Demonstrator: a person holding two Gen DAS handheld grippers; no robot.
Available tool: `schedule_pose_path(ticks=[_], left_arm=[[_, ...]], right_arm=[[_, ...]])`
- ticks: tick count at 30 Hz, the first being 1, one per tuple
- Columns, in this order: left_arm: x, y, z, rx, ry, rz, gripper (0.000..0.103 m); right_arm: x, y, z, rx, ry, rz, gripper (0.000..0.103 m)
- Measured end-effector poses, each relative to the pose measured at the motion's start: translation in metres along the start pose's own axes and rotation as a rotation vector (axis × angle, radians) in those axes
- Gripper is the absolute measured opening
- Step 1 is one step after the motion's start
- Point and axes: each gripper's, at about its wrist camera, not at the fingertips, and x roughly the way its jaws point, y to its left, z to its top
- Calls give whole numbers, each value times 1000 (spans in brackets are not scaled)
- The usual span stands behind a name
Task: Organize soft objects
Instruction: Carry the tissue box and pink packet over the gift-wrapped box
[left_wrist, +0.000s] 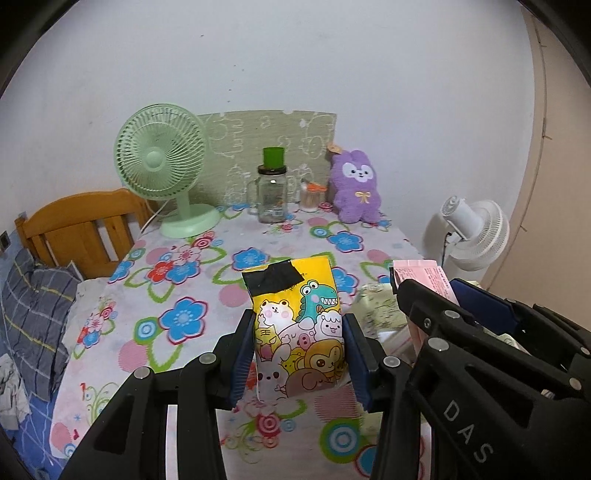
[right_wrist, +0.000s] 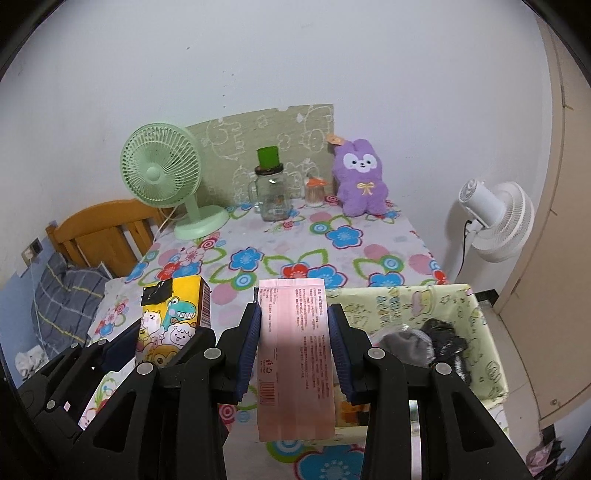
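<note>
Your left gripper (left_wrist: 299, 350) is clamped on the yellow cartoon-print soft tissue pack (left_wrist: 297, 325); your right gripper (right_wrist: 294, 347) clamps the pink plastic-wrapped tissue pack (right_wrist: 293, 354). Both hang above the floral-clothed counter (right_wrist: 258, 258). Expect light, squashy, slick wrappers; grip mid-body.

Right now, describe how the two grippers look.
Both are alike: the left gripper and the right gripper have matte black angular linkage arms joined by round silver pins, ending in two fingers faced with ribbed dark blue pads. White letters "DAS" run along one arm of the right gripper. No cables, hands or sleeves show.
</note>
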Motion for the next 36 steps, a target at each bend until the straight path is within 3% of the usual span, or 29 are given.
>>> schedule_pose_path(ticks=[29,36], left_arm=[[55,-92,-2,98,88,-117,47],[69,-105,-6,119,119,-122,47]], right_arm=[[31,-102,-7,77,66,-92,41],[46,-119,-12,104,103,-87,48]])
